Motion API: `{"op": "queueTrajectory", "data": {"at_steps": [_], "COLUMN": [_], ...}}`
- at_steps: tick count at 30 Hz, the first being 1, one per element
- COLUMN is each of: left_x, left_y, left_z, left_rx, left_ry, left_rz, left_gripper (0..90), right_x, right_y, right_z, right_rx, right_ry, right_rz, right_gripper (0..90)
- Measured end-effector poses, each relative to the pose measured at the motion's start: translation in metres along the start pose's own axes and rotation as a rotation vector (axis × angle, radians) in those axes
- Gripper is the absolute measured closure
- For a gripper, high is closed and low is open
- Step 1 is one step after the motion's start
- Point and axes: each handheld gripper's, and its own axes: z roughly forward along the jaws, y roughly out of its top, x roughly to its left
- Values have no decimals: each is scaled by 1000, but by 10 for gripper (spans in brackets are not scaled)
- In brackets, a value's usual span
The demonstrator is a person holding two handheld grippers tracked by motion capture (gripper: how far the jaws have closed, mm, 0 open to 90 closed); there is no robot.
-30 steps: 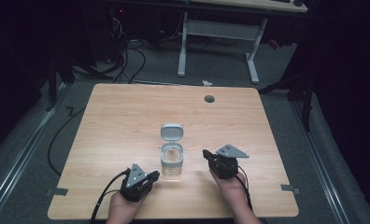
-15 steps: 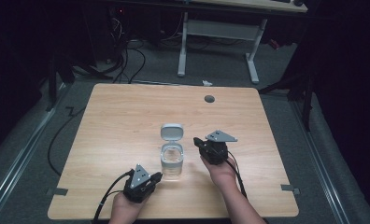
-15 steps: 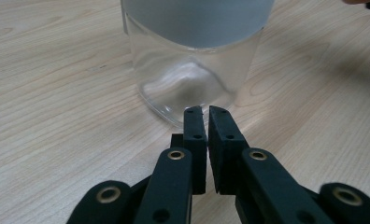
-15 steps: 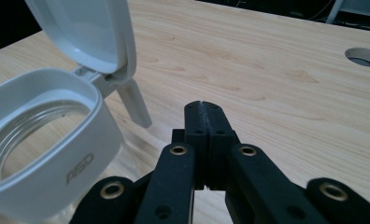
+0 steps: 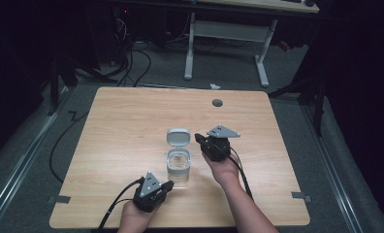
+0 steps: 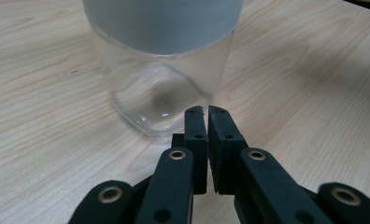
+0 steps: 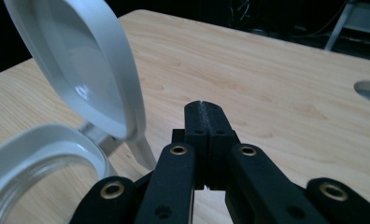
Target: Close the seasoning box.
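Both jaws are pinched together holding nothing, and the right gripper (image 5: 200, 139) probably must push the jar (image 5: 178, 167)'s open lid (image 5: 178, 137) down next.

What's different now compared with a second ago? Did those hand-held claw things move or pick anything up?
The right gripper moved forward across the table and now sits beside the open lid of the clear jar. The left gripper shifted slightly toward the jar's base. Nothing was taken hold of; both grippers are shut on nothing. The jar stayed in place, lid up.
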Motion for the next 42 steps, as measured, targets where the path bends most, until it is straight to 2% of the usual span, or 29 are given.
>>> {"op": "queueTrajectory", "data": {"at_steps": [6, 17, 21, 32, 42], "left_x": [0, 2, 3, 4, 3], "left_y": [1, 2, 2, 2, 2], "left_z": [5, 10, 11, 10, 11], "left_rx": [-3, -3, -10, -13, -13], "left_ry": [1, 8, 22, 20, 15], "left_rz": [-9, 5, 2, 1, -1], "left_gripper": [867, 869, 872, 865, 858], "right_x": [7, 0, 2, 12, 22], "right_y": [13, 16, 17, 22, 13], "right_z": [2, 10, 13, 4, -8], "right_rx": [-23, -39, -43, -61, -66], "right_ry": [6, 11, 25, 34, 47], "right_rz": [-29, 3, -8, -33, -53], "right_gripper": [900, 900, 900, 900, 897]}}
